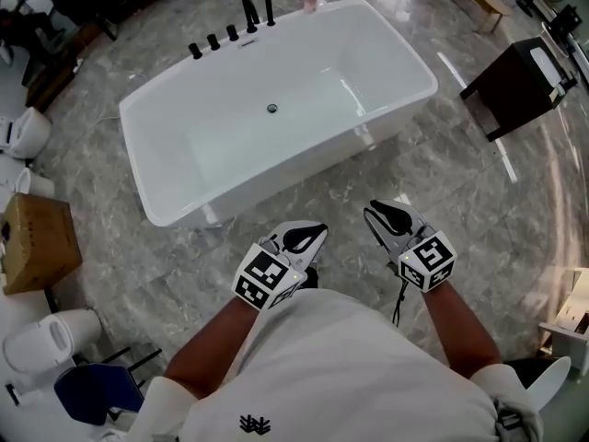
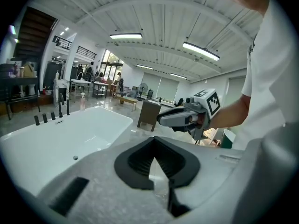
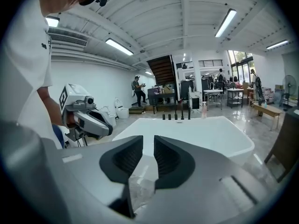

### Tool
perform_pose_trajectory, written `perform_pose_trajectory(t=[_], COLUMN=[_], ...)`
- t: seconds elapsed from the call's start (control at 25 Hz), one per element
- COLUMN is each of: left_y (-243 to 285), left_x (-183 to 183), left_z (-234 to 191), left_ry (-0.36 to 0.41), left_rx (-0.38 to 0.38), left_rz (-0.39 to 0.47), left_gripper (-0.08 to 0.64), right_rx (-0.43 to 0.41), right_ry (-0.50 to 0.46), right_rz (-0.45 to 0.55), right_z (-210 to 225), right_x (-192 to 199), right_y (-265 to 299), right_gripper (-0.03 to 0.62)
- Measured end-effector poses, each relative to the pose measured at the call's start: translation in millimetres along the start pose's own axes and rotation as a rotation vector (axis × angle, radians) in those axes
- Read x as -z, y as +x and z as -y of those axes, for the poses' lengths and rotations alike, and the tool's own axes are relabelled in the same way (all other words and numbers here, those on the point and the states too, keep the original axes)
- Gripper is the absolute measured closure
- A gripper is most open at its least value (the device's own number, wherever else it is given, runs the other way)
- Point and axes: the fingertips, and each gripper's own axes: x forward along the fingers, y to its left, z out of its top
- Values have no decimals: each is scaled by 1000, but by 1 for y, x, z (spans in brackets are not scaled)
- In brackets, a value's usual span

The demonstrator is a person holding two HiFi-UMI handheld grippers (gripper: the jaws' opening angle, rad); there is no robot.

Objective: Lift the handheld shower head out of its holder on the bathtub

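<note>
Here, 1 white bathtub (image 1: 175, 145) with 5 black fittings (image 1: 232, 33) stood on a grey marble floor (image 1: 386, 164).
2 grippers were empty: left gripper (image 1: 304, 239) fingers together, right gripper (image 1: 386, 217) fingers slightly apart.

White shirt (image 1: 350, 366) with small black emblem (image 1: 255, 424).

No readable text, no labels, no numbers
</note>
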Motion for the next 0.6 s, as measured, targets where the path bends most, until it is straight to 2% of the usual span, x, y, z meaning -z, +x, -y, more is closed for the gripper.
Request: perform_pose_trajectory(t=[0.24, 0.6], left_y=[5, -4], left_x=[-27, -48], left_z=[-64, -120], left_ry=[4, -35], left_rx=[-9, -67], left_rz=[22, 79], left_gripper=[554, 554], right_rx=[-9, -85], right_ry=[-26, -103], right_rz=[-15, -48], right_z=[33, 51], right_x=[-37, -76], right_y=[57, 126], right_gripper=[499, 489])
